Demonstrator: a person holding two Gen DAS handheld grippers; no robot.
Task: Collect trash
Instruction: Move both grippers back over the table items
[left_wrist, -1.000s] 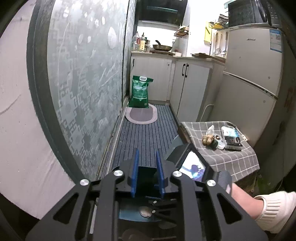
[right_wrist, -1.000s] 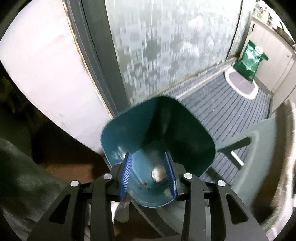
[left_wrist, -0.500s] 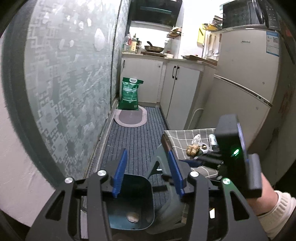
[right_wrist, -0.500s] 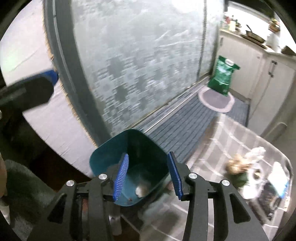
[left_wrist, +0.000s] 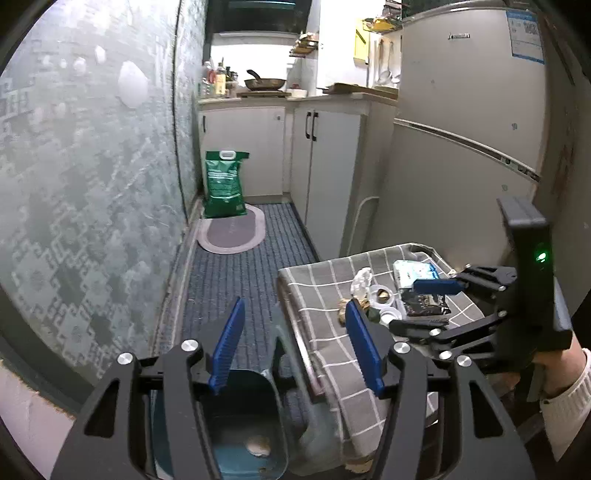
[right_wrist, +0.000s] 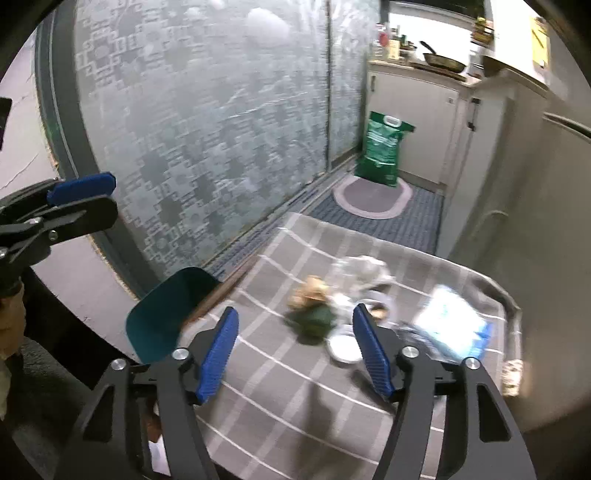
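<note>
A teal trash bin (left_wrist: 229, 435) stands on the floor by the table, with a pale crumpled scrap (left_wrist: 258, 448) inside. My left gripper (left_wrist: 295, 306) hovers above the bin, its jaws opening with nothing between them. On the grey checked tablecloth (left_wrist: 332, 343) lie crumpled clear plastic (left_wrist: 361, 282), a brown wad (right_wrist: 310, 291), a dark green lump (right_wrist: 314, 319), a white lid (right_wrist: 345, 349) and a blue-white packet (right_wrist: 454, 325). My right gripper (right_wrist: 295, 314) is above the table near this trash, its jaws opening and empty. The bin (right_wrist: 166, 314) sits at its lower left.
A frosted patterned glass door (left_wrist: 92, 184) runs along the left. A green sack (left_wrist: 223, 184) and an oval mat (left_wrist: 232, 232) lie at the far end by white cabinets (left_wrist: 325, 177). A fridge (left_wrist: 461, 129) stands behind the table. A blue striped rug (left_wrist: 240, 280) covers the floor.
Both grippers have opened wider. The right gripper rose from over the bin and swung right to above the table's trash. The left gripper shifted toward the table.
</note>
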